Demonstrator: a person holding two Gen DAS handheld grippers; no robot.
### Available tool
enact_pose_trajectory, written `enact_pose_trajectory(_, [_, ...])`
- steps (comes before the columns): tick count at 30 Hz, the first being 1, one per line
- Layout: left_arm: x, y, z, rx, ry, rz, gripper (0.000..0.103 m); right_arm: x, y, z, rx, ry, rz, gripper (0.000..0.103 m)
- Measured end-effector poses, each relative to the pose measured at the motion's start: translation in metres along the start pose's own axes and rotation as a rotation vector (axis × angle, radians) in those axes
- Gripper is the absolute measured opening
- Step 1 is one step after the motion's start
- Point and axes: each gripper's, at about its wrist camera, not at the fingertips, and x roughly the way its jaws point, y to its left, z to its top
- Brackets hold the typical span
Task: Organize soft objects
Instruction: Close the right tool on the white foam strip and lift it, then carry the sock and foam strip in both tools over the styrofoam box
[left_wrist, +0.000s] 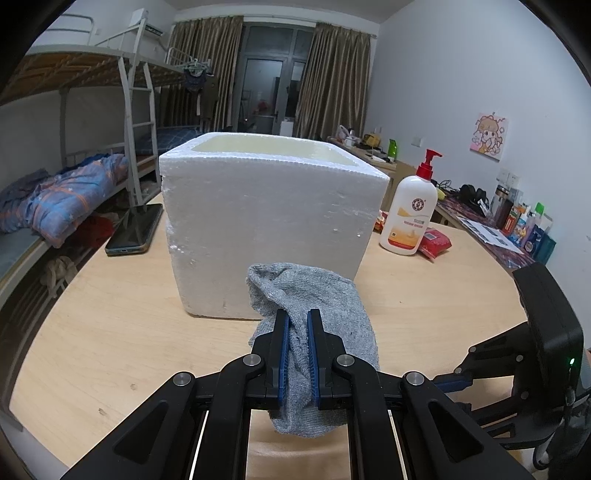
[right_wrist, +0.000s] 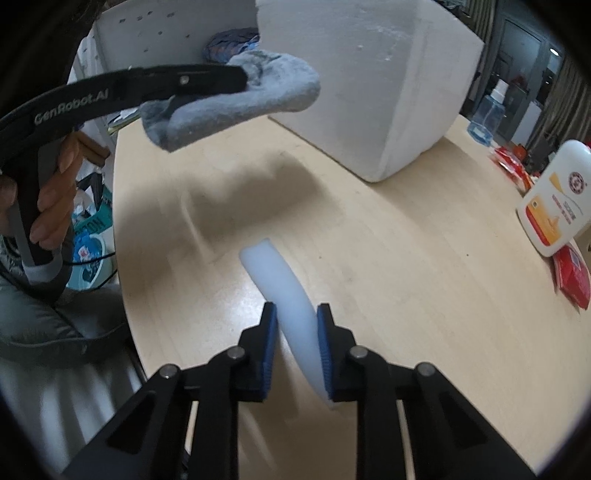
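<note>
Two grippers: both raised over the table (left_wrist: 110, 332), each with a soft thing between its pads.
Landmark: foam box (left_wrist: 269, 225), white, open-topped, standing on the table.
Phone (left_wrist: 135, 229): flat on the table, just left of the box as seen from the left wrist.
Bottle (left_wrist: 408, 218): white with a red pump, upright, right of the box, near it but apart.
Red packet (left_wrist: 436, 242): lying beside the bottle's foot, on the side away from the box.
Beyond the box: bunk bed (left_wrist: 74, 110) with a rumpled blanket, curtains, a cluttered desk along the right wall.
In the way: nothing lies on the bare wood between the box and either gripper.
Sock (left_wrist: 314, 306): grey, in front of the box's near face, bunched and hanging off the table.
Left gripper (left_wrist: 298, 325): narrow, blue pads pinching the sock's middle; toe end droops below the pads, the open cuff stands up toward the box. From the right wrist view it is held by a hand (right_wrist: 51, 199) at the table's left edge.
White strip (right_wrist: 284, 295): soft, curved, pale, off the table surface, on the near side of the box and well apart from it.
Right gripper (right_wrist: 297, 314): narrow, pads closed against the strip's sides; the strip's far end curls up and forward past the fingertips, its near end runs back between the fingers.
Blur: right wrist view is smeared, so the strip's material I cannot tell.
</note>
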Motion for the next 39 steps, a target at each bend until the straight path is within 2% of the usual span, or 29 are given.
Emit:
enact_pose_trajectory(7, [-0.004,0.000,0.001,0.002,-0.012,0.001,0.010,-0.014,-0.004,-0.006,0.064,-0.082,0.044,0.023])
enact_pose_trajectory(19, [-0.019,-0.005,0.006,0.018,-0.062,-0.006,0.010,-0.060,-0.011,-0.010,0.176,-0.286,-0.002,0.023])
enact_pose_trajectory(24, [-0.030,-0.010,0.009,0.025,-0.094,-0.022,0.010,-0.088,-0.010,-0.012,0.238,-0.401,-0.051,0.023])
enact_pose_trajectory(29, [-0.040,-0.016,0.013,0.026,-0.135,-0.027,0.010,-0.122,-0.002,-0.021,0.360,-0.571,-0.233,0.023])
enact_pose_trajectory(32, [-0.045,-0.022,0.015,0.039,-0.155,-0.031,0.010,-0.133,0.000,-0.031,0.432,-0.655,-0.302,0.023])
enact_pose_trajectory(39, [-0.053,-0.033,0.017,0.071,-0.180,-0.051,0.010,-0.129,-0.011,-0.041,0.510,-0.671,-0.299,0.023])
